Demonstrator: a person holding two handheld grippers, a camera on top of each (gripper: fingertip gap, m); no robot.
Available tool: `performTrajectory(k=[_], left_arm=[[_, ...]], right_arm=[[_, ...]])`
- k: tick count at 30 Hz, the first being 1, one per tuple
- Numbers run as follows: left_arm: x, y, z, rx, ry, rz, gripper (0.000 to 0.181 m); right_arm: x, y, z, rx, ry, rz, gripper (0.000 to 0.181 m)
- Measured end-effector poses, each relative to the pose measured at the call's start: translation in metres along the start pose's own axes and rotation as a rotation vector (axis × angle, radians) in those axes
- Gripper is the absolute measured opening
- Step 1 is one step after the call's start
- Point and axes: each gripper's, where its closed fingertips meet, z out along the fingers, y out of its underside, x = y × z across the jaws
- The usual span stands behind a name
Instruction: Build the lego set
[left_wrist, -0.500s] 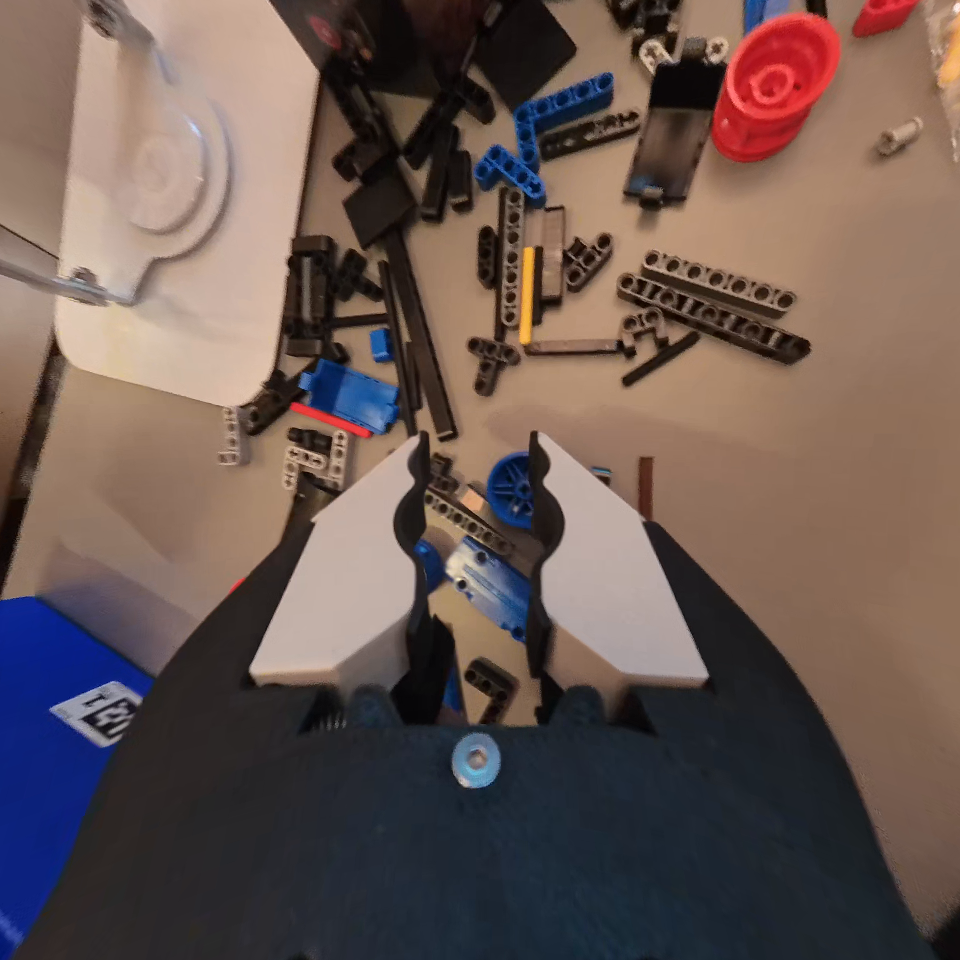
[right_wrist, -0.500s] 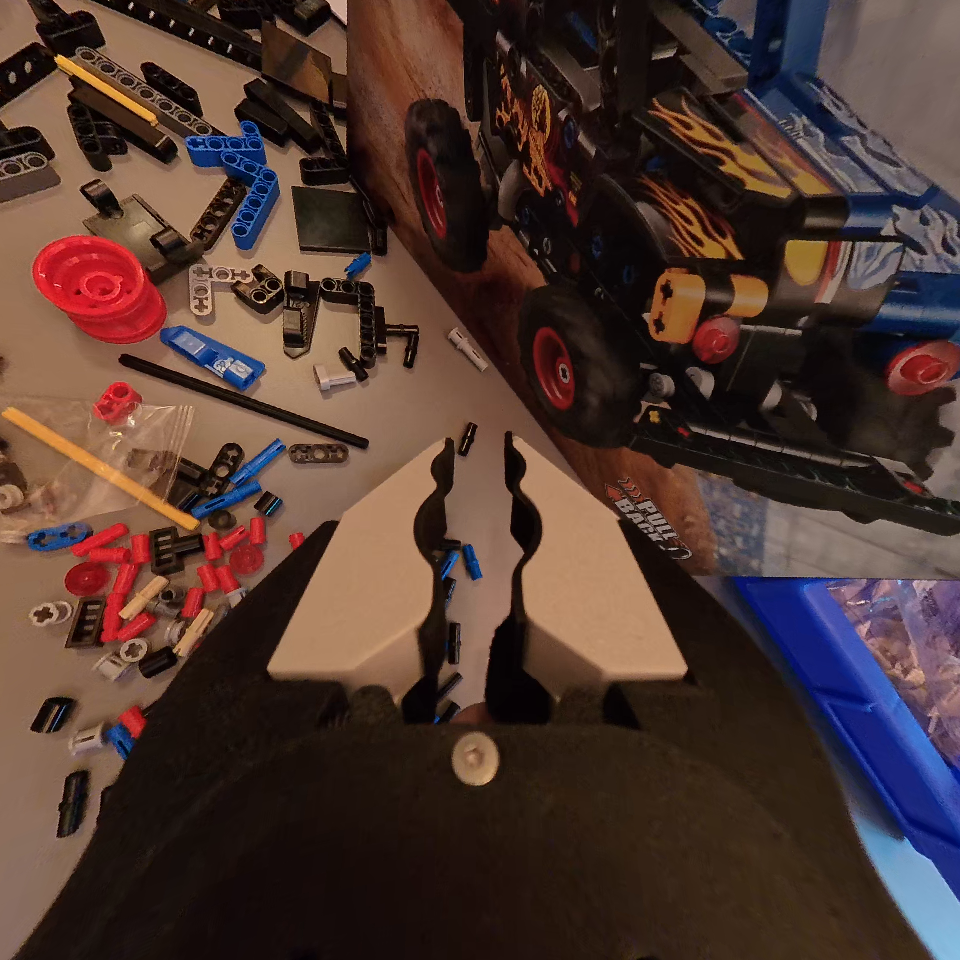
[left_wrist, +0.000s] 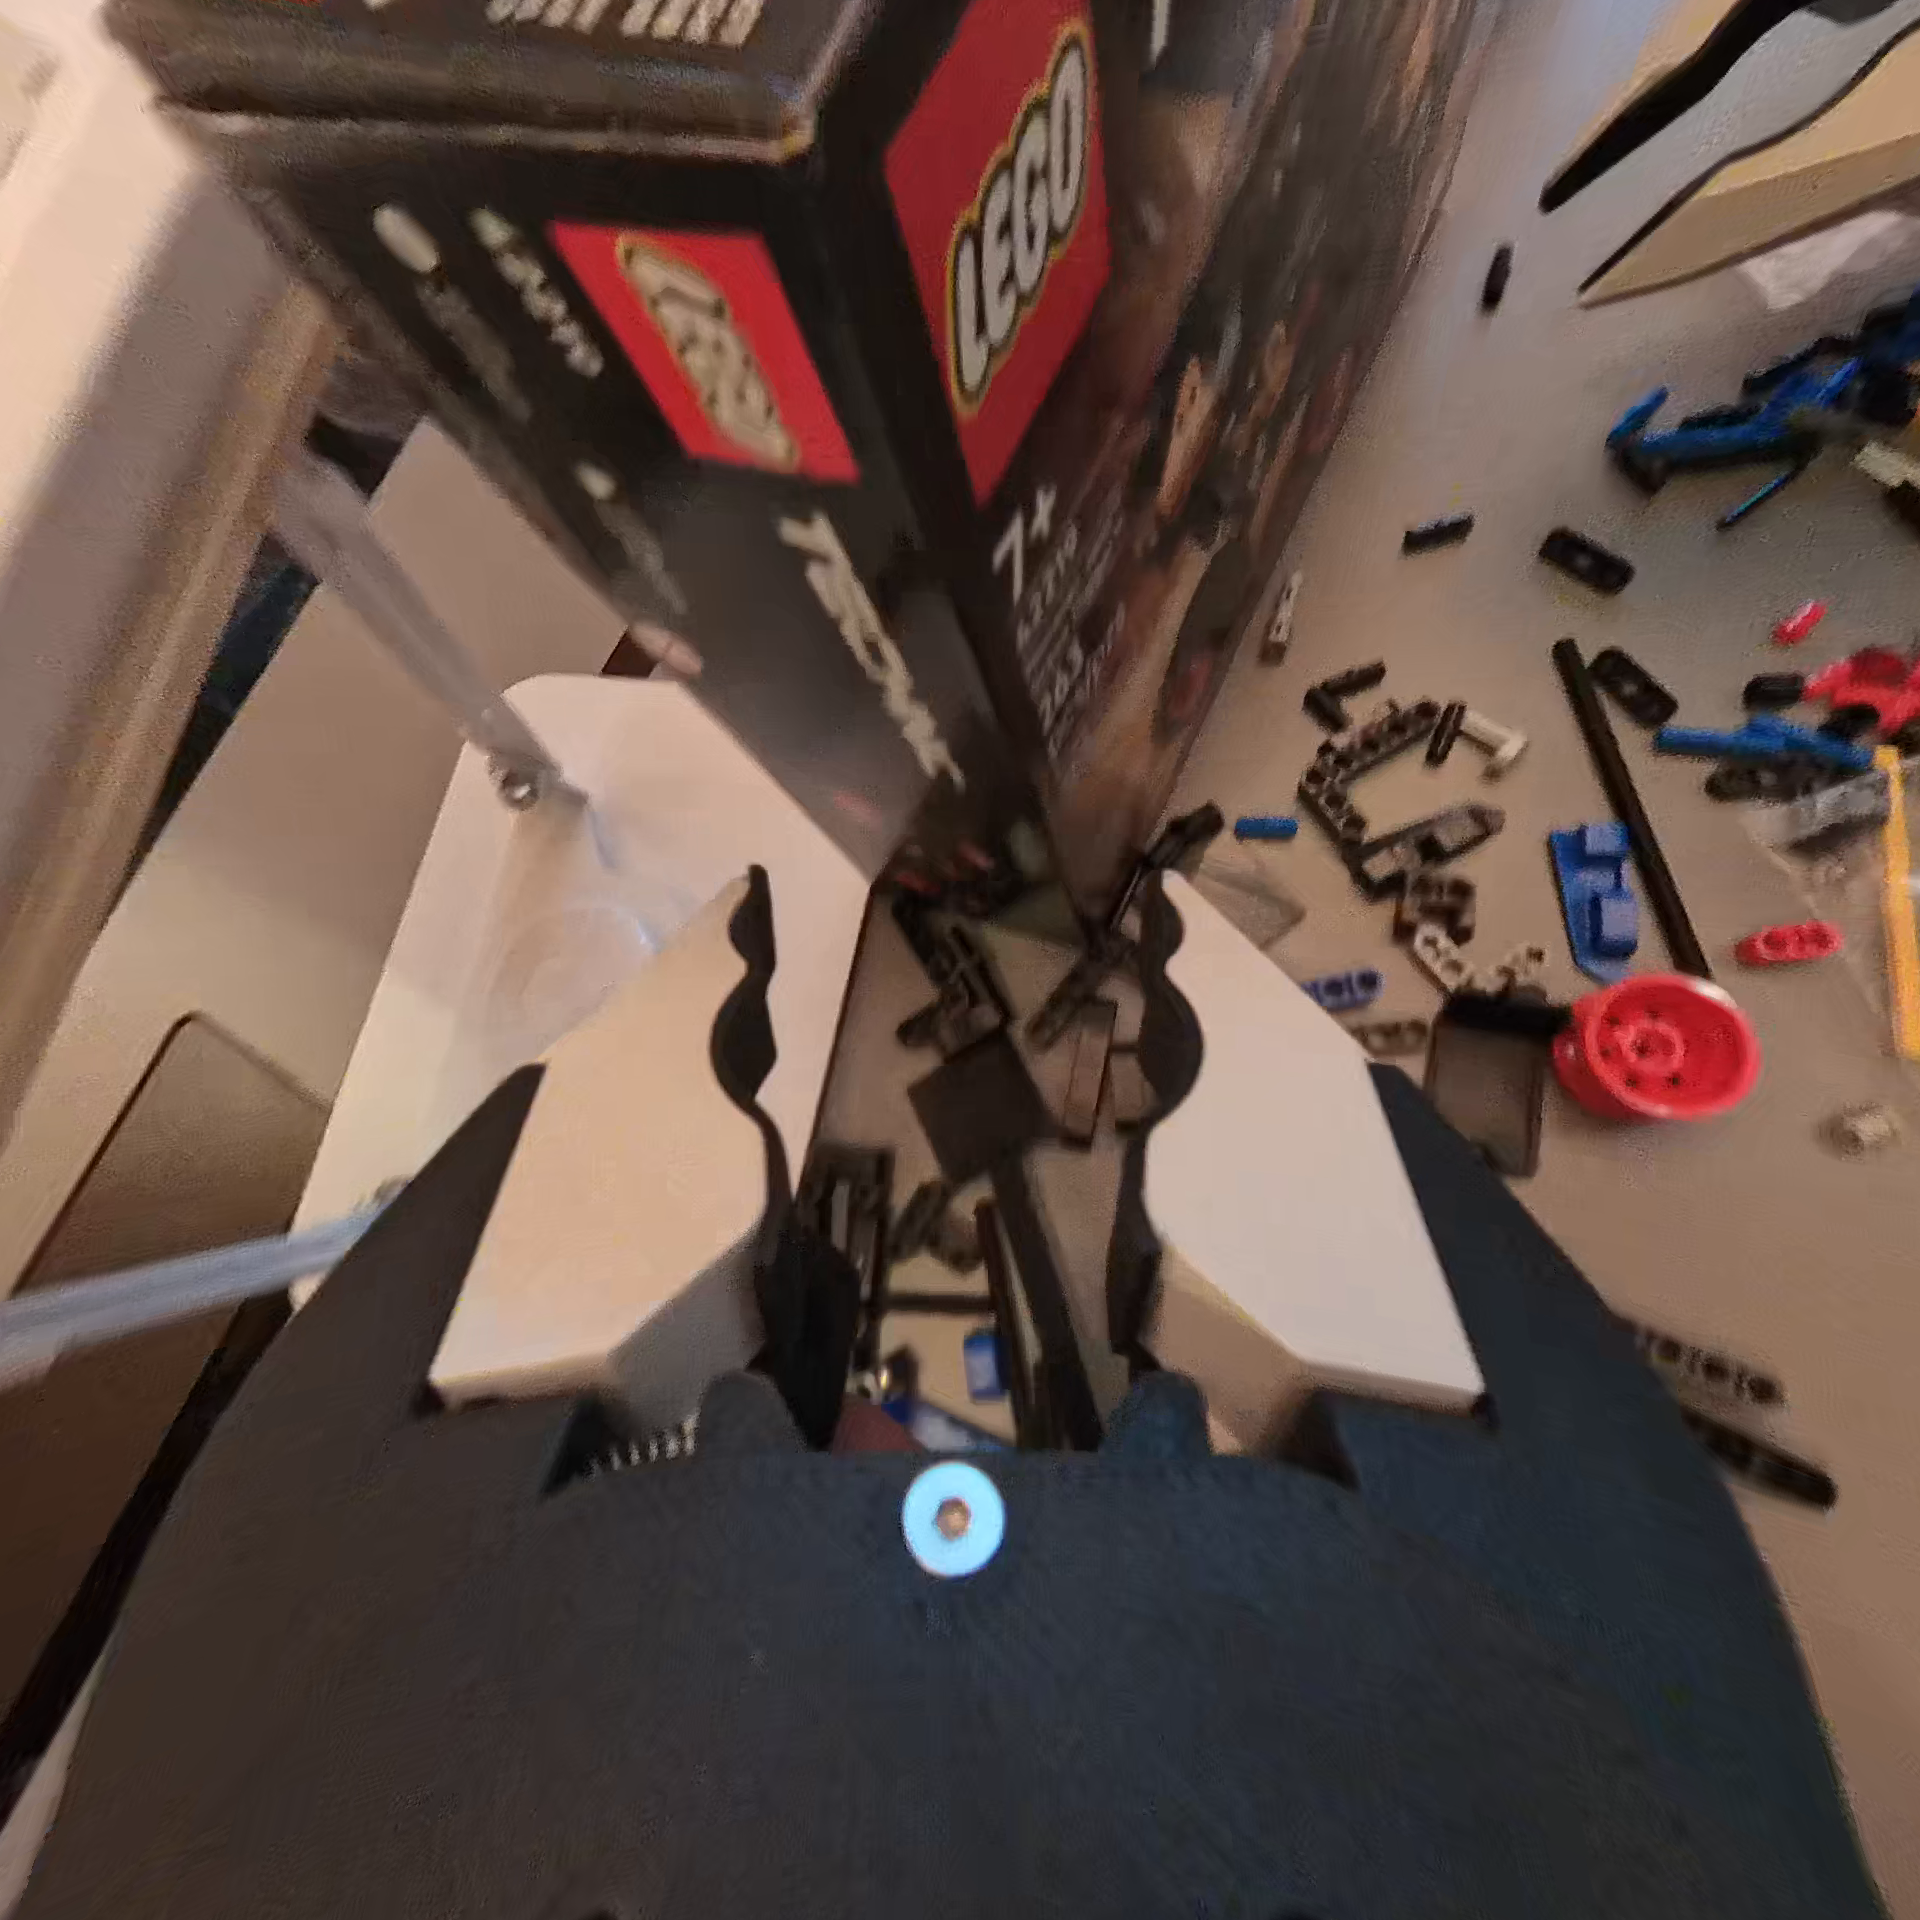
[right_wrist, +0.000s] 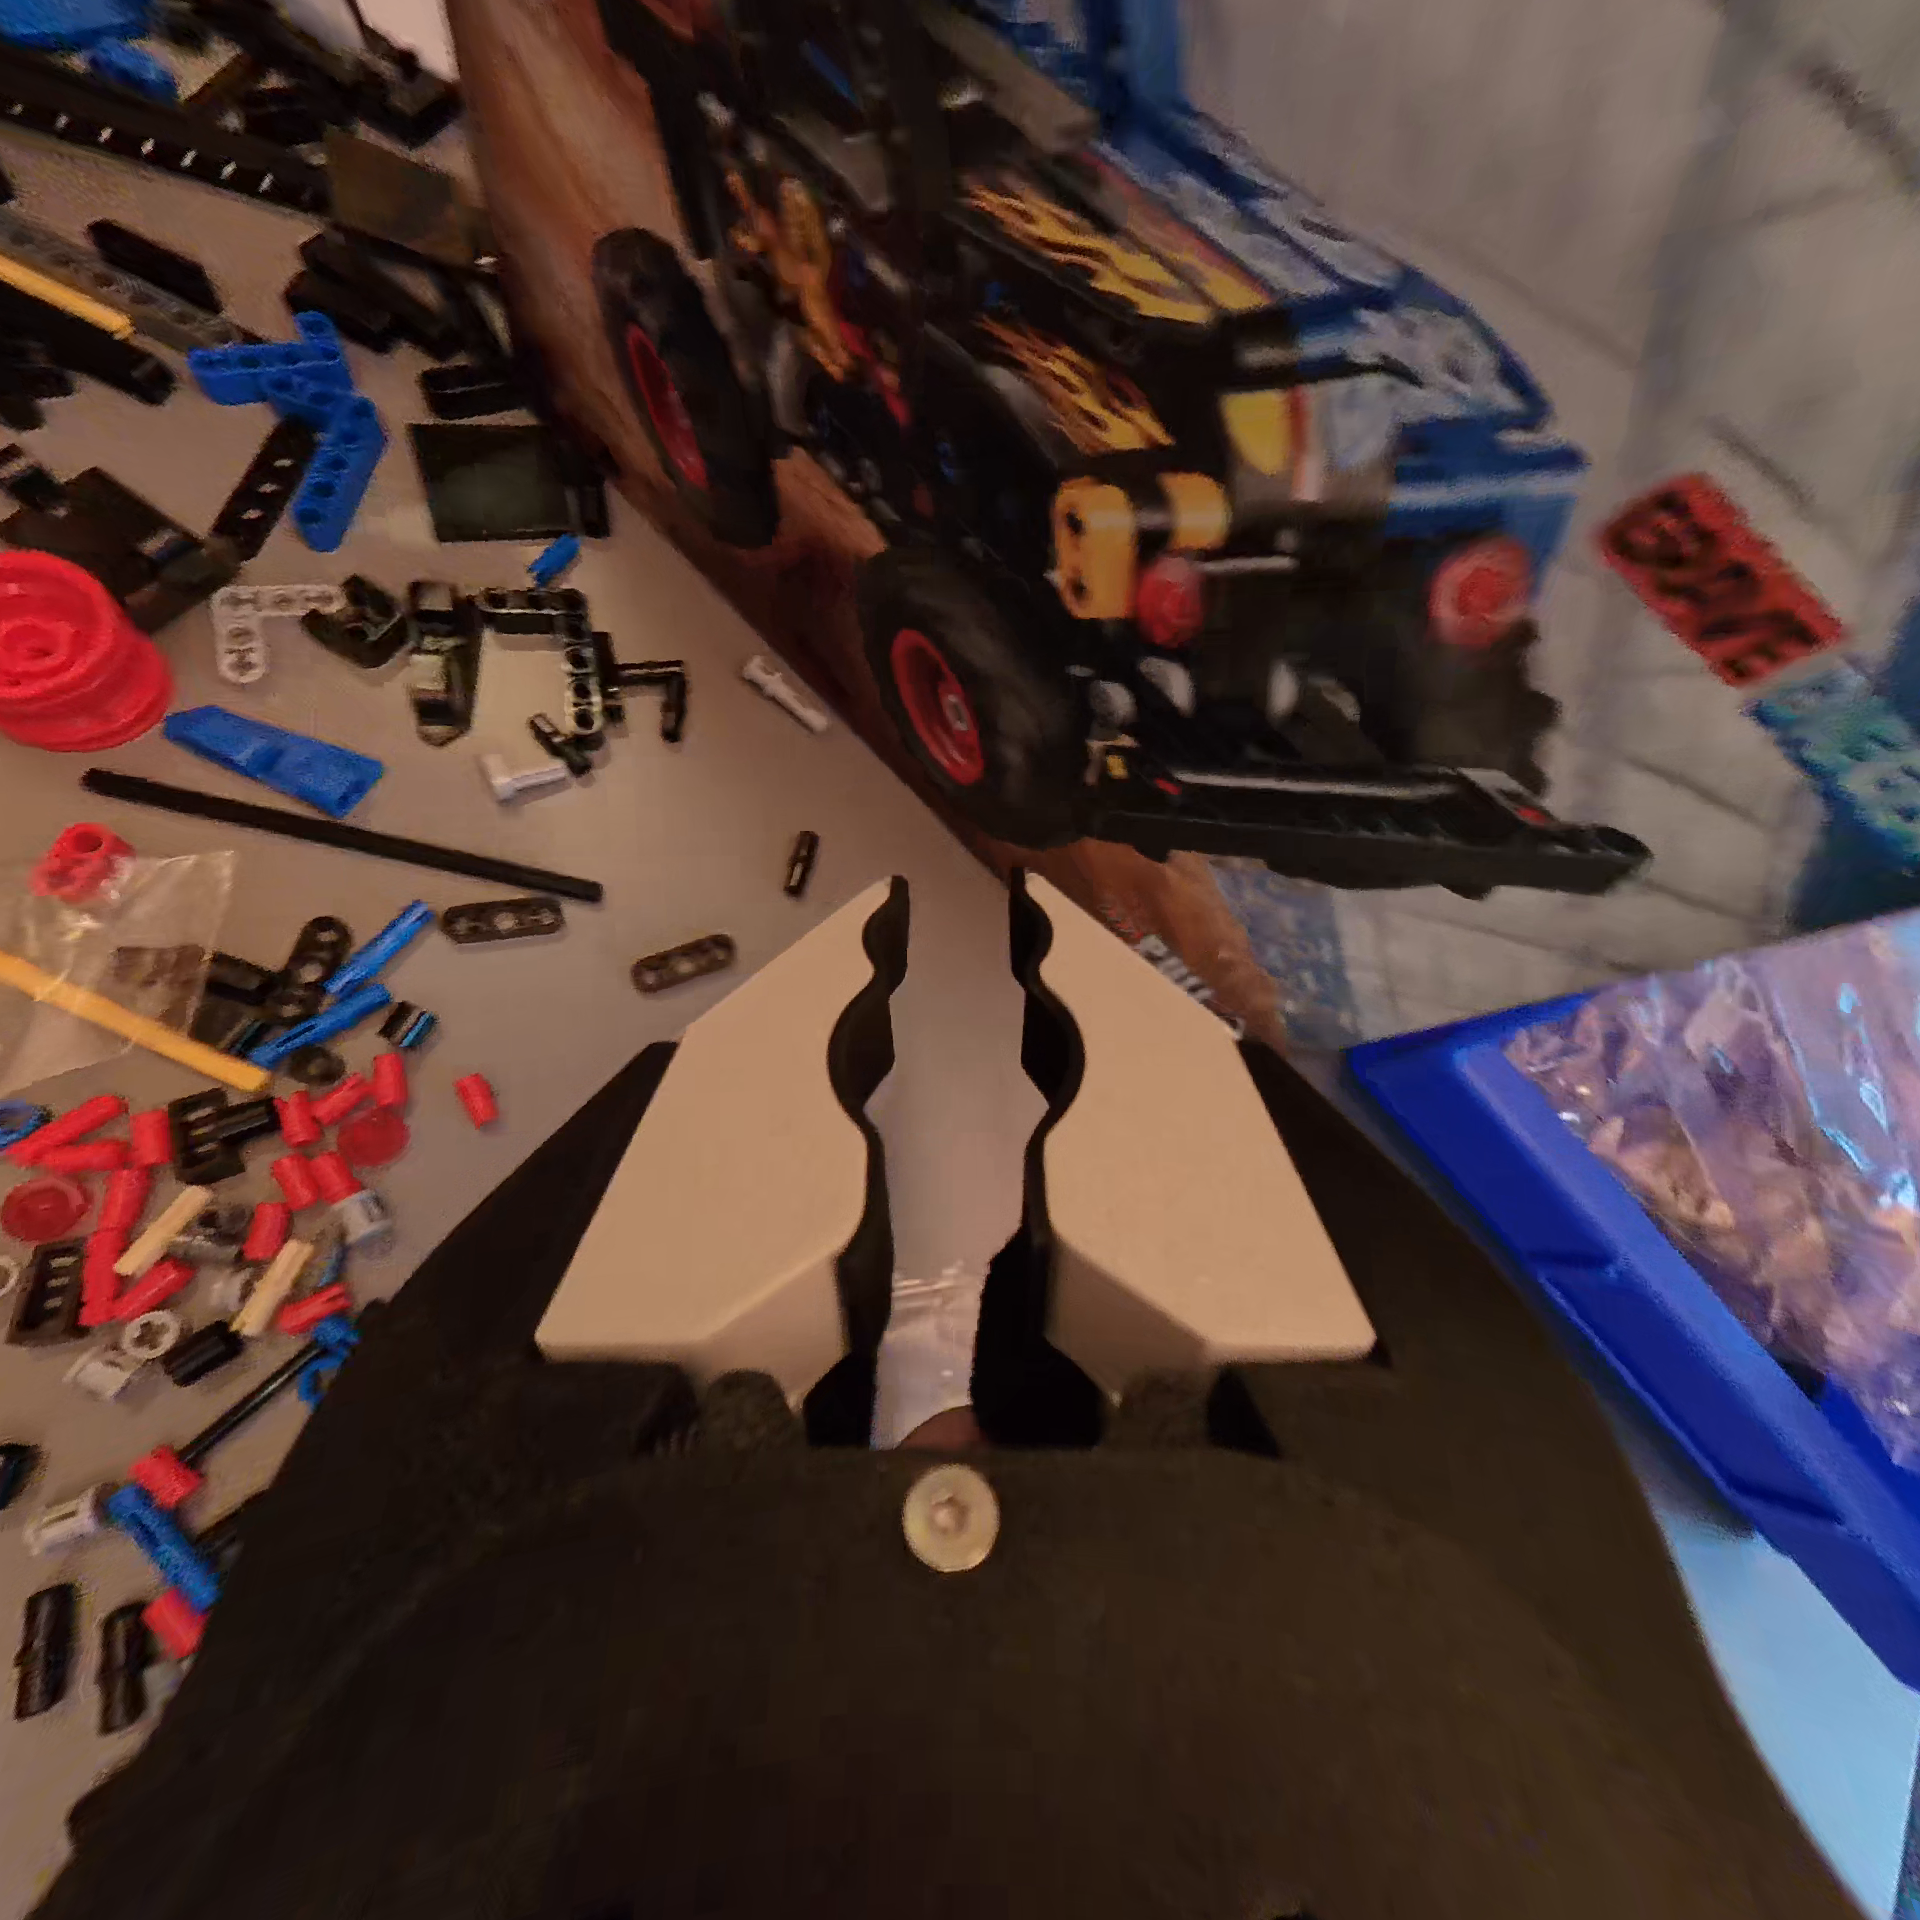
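My left claw (left_wrist: 956, 914) hangs with its jaws spread wide and nothing between them, over a heap of flat black plastic panels and beams (left_wrist: 997, 1049) on the grey table (left_wrist: 1351, 1247). The upright black cardboard set box (left_wrist: 790, 436) stands straight ahead of the tips. Out to the claw's right lies a red plastic wheel hub (left_wrist: 1657, 1047), with a blue curved panel (left_wrist: 1600, 899) just beyond it.

My right claw (right_wrist: 956, 909) is open to a narrower gap, empty, over bare table. The box's truck-picture face (right_wrist: 1039, 468) rises just ahead. A long black axle rod (right_wrist: 343, 836) and a scatter of small red pins (right_wrist: 208, 1195) lie to its left; a blue plastic bin (right_wrist: 1621, 1330) sits to its right.
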Motion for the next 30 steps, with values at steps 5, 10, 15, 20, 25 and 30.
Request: performTrajectory(k=[5, 10, 15, 20, 25, 30], left_arm=[[0.01, -0.024, 0.024, 0.026, 0.029, 0.042, 0.045], [0.018, -0.034, 0.033, 0.012, 0.091, 0.042, 0.044], [0.029, -0.036, 0.025, 0.026, 0.253, 0.041, 0.045], [0.0, 0.014, 0.005, -0.127, 0.179, 0.101, 0.038], [-0.001, 0.082, 0.005, -0.345, 0.15, 0.176, 0.039], [0.008, 0.086, 0.016, -0.299, 0.145, 0.17, 0.03]], right_arm=[[0.025, 0.009, -0.005, 0.022, 0.061, 0.099, 0.019], [0.03, 0.009, -0.008, 0.02, 0.083, 0.098, 0.019], [0.027, 0.009, -0.008, 0.015, 0.08, 0.083, 0.018], [0.026, 0.007, -0.009, 0.015, 0.078, 0.071, 0.018], [0.021, 0.007, -0.007, 0.009, 0.064, 0.055, 0.018], [0.018, 0.007, -0.005, 0.005, 0.058, 0.049, 0.018]])
